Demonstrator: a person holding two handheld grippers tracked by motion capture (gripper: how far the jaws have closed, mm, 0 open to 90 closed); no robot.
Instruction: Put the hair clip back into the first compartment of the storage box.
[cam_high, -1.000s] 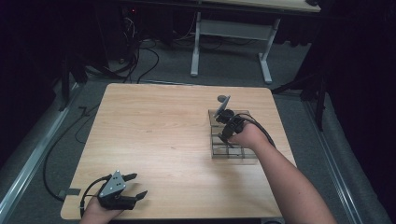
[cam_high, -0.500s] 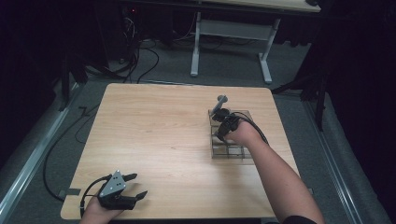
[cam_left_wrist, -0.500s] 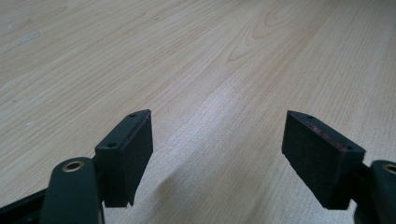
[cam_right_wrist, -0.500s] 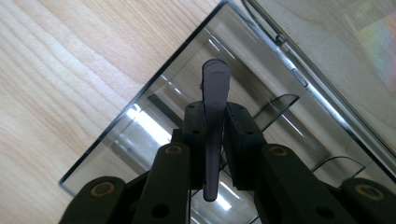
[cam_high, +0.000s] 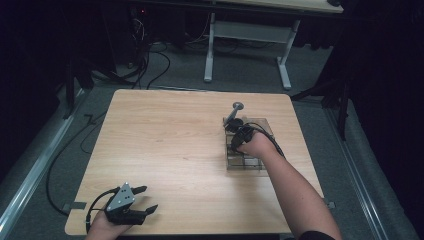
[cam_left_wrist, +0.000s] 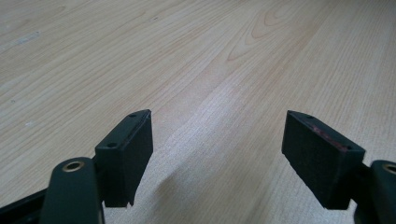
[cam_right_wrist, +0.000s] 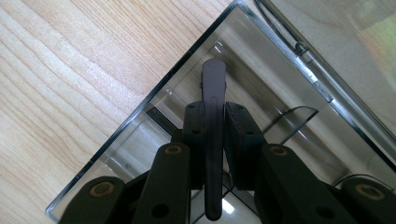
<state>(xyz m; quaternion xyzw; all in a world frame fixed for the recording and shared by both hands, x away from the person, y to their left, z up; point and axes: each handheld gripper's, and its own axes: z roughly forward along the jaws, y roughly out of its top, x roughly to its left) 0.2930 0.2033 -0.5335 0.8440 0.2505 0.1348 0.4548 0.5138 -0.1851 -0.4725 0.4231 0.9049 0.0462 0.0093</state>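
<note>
At the table's (cam_high: 175, 145) near-left corner, the left gripper (cam_high: 142, 198) rests idle, its jaws spread wide over bare wood and well apart from the work. Toward the right, the right gripper (cam_high: 234, 126) pinches a dark slim-handled utensil (cam_right_wrist: 214, 112), handle clamped between its pads, above a clear acrylic organizer tray (cam_high: 262, 167), apparently to lower it into a compartment.

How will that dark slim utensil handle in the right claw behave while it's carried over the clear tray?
The utensil handle looks rigid: it stays straight in the right claw. Its smooth, narrow surface might slip or pivot. The clear tray seems light, so a bump could slide it.
</note>
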